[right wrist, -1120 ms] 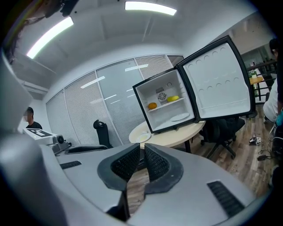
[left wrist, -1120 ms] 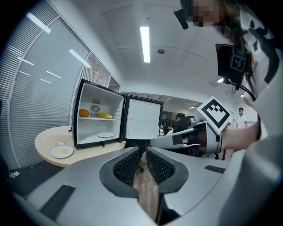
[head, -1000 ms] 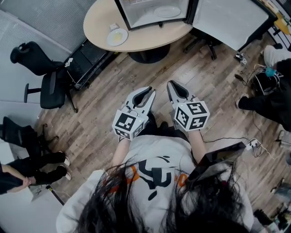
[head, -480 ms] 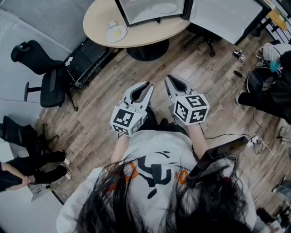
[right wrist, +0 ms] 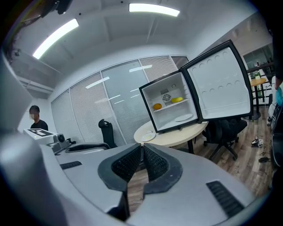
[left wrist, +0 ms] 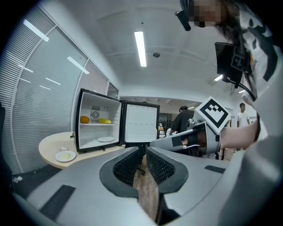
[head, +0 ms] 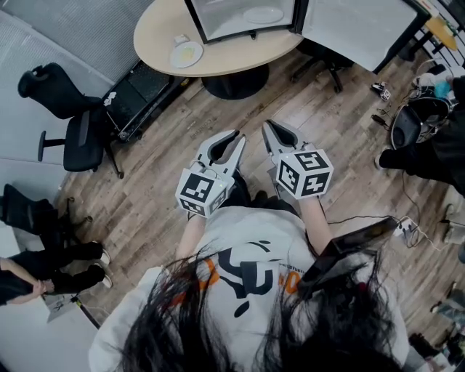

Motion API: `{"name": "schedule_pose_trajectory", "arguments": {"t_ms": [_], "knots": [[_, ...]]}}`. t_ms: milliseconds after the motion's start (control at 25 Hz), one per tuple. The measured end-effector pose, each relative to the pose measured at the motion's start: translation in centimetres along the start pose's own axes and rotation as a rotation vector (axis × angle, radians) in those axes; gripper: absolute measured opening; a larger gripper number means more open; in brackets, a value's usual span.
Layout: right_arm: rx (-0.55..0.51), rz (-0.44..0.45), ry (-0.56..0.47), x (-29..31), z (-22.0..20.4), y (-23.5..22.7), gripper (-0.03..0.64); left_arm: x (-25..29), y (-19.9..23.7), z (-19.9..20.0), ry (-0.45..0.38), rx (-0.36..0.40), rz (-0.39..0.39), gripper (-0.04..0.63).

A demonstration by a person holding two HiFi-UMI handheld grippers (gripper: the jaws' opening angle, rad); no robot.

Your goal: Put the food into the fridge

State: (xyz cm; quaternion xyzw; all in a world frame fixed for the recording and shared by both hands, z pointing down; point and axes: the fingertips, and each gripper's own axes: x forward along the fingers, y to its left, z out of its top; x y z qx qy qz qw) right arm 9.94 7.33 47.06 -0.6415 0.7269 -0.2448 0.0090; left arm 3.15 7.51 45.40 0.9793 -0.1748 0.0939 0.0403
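Note:
A small black fridge [head: 243,18] stands open on the round wooden table [head: 156,29], its door [head: 360,29] swung to the right. Inside I see an orange [left wrist: 85,119], a yellow fruit [left wrist: 105,121] and a white plate [left wrist: 106,139]. Another plate [head: 187,53] with pale food lies on the table left of the fridge. My left gripper [head: 236,136] and right gripper [head: 267,125] hang side by side in front of my chest, well short of the table. Both are shut with nothing between the pads; the left shows only a thin slit.
A black office chair [head: 69,123] stands at the left, another chair [head: 327,62] under the fridge door. A person [head: 436,145] sits at the right with cables [head: 407,229] on the wooden floor. Another person's legs [head: 43,269] show at the lower left.
Both grippers keep their places, shut. The head view has tipped a little, so the table and fridge sit slightly higher in the picture. The person at the right has shifted.

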Motion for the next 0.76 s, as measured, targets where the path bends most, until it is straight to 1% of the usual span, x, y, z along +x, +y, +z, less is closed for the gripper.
{"name": "schedule_pose_trajectory", "arguments": {"t_ms": [480,760], "knots": [[0.026,0.0,-0.004,0.3,-0.3,-0.5,0.031,-0.3,0.6,-0.4,0.007,0.002,0.014,0.049],[0.036,-0.009,0.0,0.8,-0.1,-1.1,0.031,0.4,1.1,-0.3,0.014,0.005,0.004,0.049]]}}
